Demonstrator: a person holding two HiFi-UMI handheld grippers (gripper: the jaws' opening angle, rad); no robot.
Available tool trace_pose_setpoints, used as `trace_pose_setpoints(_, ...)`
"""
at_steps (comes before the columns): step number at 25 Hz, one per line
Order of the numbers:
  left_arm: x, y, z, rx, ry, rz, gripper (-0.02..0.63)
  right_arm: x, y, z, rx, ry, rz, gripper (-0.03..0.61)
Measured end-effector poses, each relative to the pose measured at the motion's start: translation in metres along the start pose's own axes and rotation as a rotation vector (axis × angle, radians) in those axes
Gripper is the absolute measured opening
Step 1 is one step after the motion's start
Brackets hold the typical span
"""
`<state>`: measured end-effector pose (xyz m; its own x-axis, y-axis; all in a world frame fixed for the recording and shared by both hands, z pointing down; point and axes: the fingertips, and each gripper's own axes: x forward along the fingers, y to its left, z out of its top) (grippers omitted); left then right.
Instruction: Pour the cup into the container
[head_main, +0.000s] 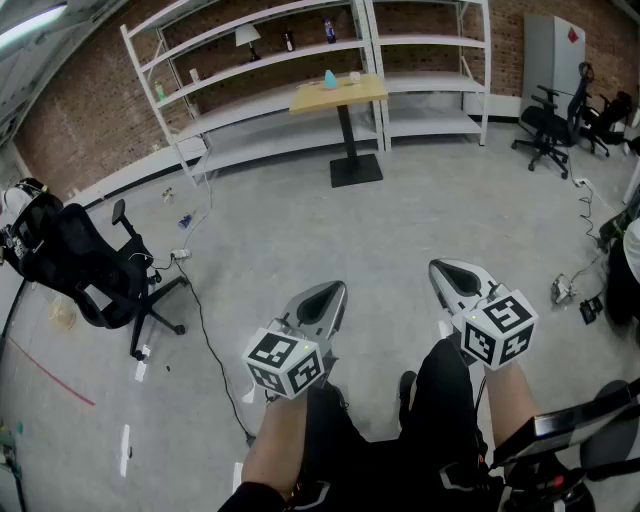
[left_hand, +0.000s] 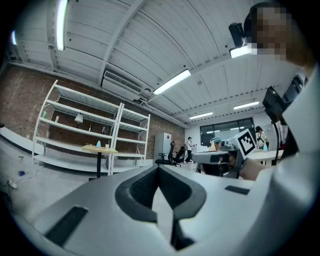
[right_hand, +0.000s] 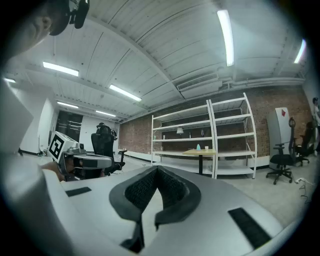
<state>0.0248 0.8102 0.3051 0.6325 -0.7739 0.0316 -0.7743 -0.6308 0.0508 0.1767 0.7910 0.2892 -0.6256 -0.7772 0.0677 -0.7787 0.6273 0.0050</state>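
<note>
While the person stands well back from the small wooden table (head_main: 340, 95), both claws are held out level over the grey floor (head_main: 300, 220).

Far to the left of the table and much nearer the person, a black office chair (head_main: 95, 265) stands with a dark cable (head_main: 205, 330) trailing past its base.

Nearer than the table and slightly left of it is the left gripper (head_main: 322, 298). Its jaws are pressed together at the tips, with nothing between them.

Behind the table, white shelves (head_main: 260, 65) run along the brick wall (head_main: 80, 90).

On the table top sits a teal thing (head_main: 330, 78). Just to the right of it is a small pale cup (head_main: 354, 76), too small to show what it holds. Both are well apart from either claw.

Nearer than the table and to its right, the right gripper (head_main: 455, 275) also has its jaws closed together and carries nothing.

Far to the right of the table, more black office chairs (head_main: 548, 125) stand near a grey cabinet (head_main: 552, 50).
</note>
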Motion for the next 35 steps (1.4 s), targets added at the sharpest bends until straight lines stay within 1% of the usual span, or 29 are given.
trace_pose_setpoints(4, 0.002, -0.005, -0.006, 0.002, 0.009, 0.004, -0.008, 0.000, -0.002, -0.005, 0.002, 0.006, 0.007, 0.000)
trace_pose_setpoints(8, 0.004, -0.004, -0.005, 0.004, 0.008, 0.012, -0.008, 0.000, -0.005, -0.006, 0.007, 0.010, 0.007, 0.000)
trace_pose_setpoints(13, 0.007, -0.012, -0.007, 0.006, 0.013, -0.002, -0.008, -0.003, -0.003, -0.004, -0.004, 0.012, 0.009, 0.000)
trace_pose_setpoints(21, 0.003, -0.007, -0.006, 0.010, 0.015, 0.004, -0.008, 0.000, -0.001, -0.002, 0.005, 0.009, 0.006, 0.000)
trace_pose_setpoints(24, 0.005, -0.006, -0.008, 0.009, 0.017, 0.004, -0.008, 0.002, -0.001, -0.005, 0.017, 0.006, 0.019, 0.001)
trace_pose_setpoints(30, 0.011, -0.001, -0.027, -0.011, 0.035, -0.021, -0.008, 0.010, -0.001, -0.017, 0.041, -0.006, 0.028, 0.002)
trace_pose_setpoints(33, 0.022, 0.003, -0.037, -0.030, 0.040, -0.036, -0.008, 0.019, -0.005, -0.031, 0.050, 0.009, 0.033, 0.002)
trace_pose_setpoints(35, 0.028, 0.007, -0.040, -0.027, 0.043, -0.049, -0.008, 0.029, -0.006, -0.036, 0.052, 0.017, 0.035, 0.002)
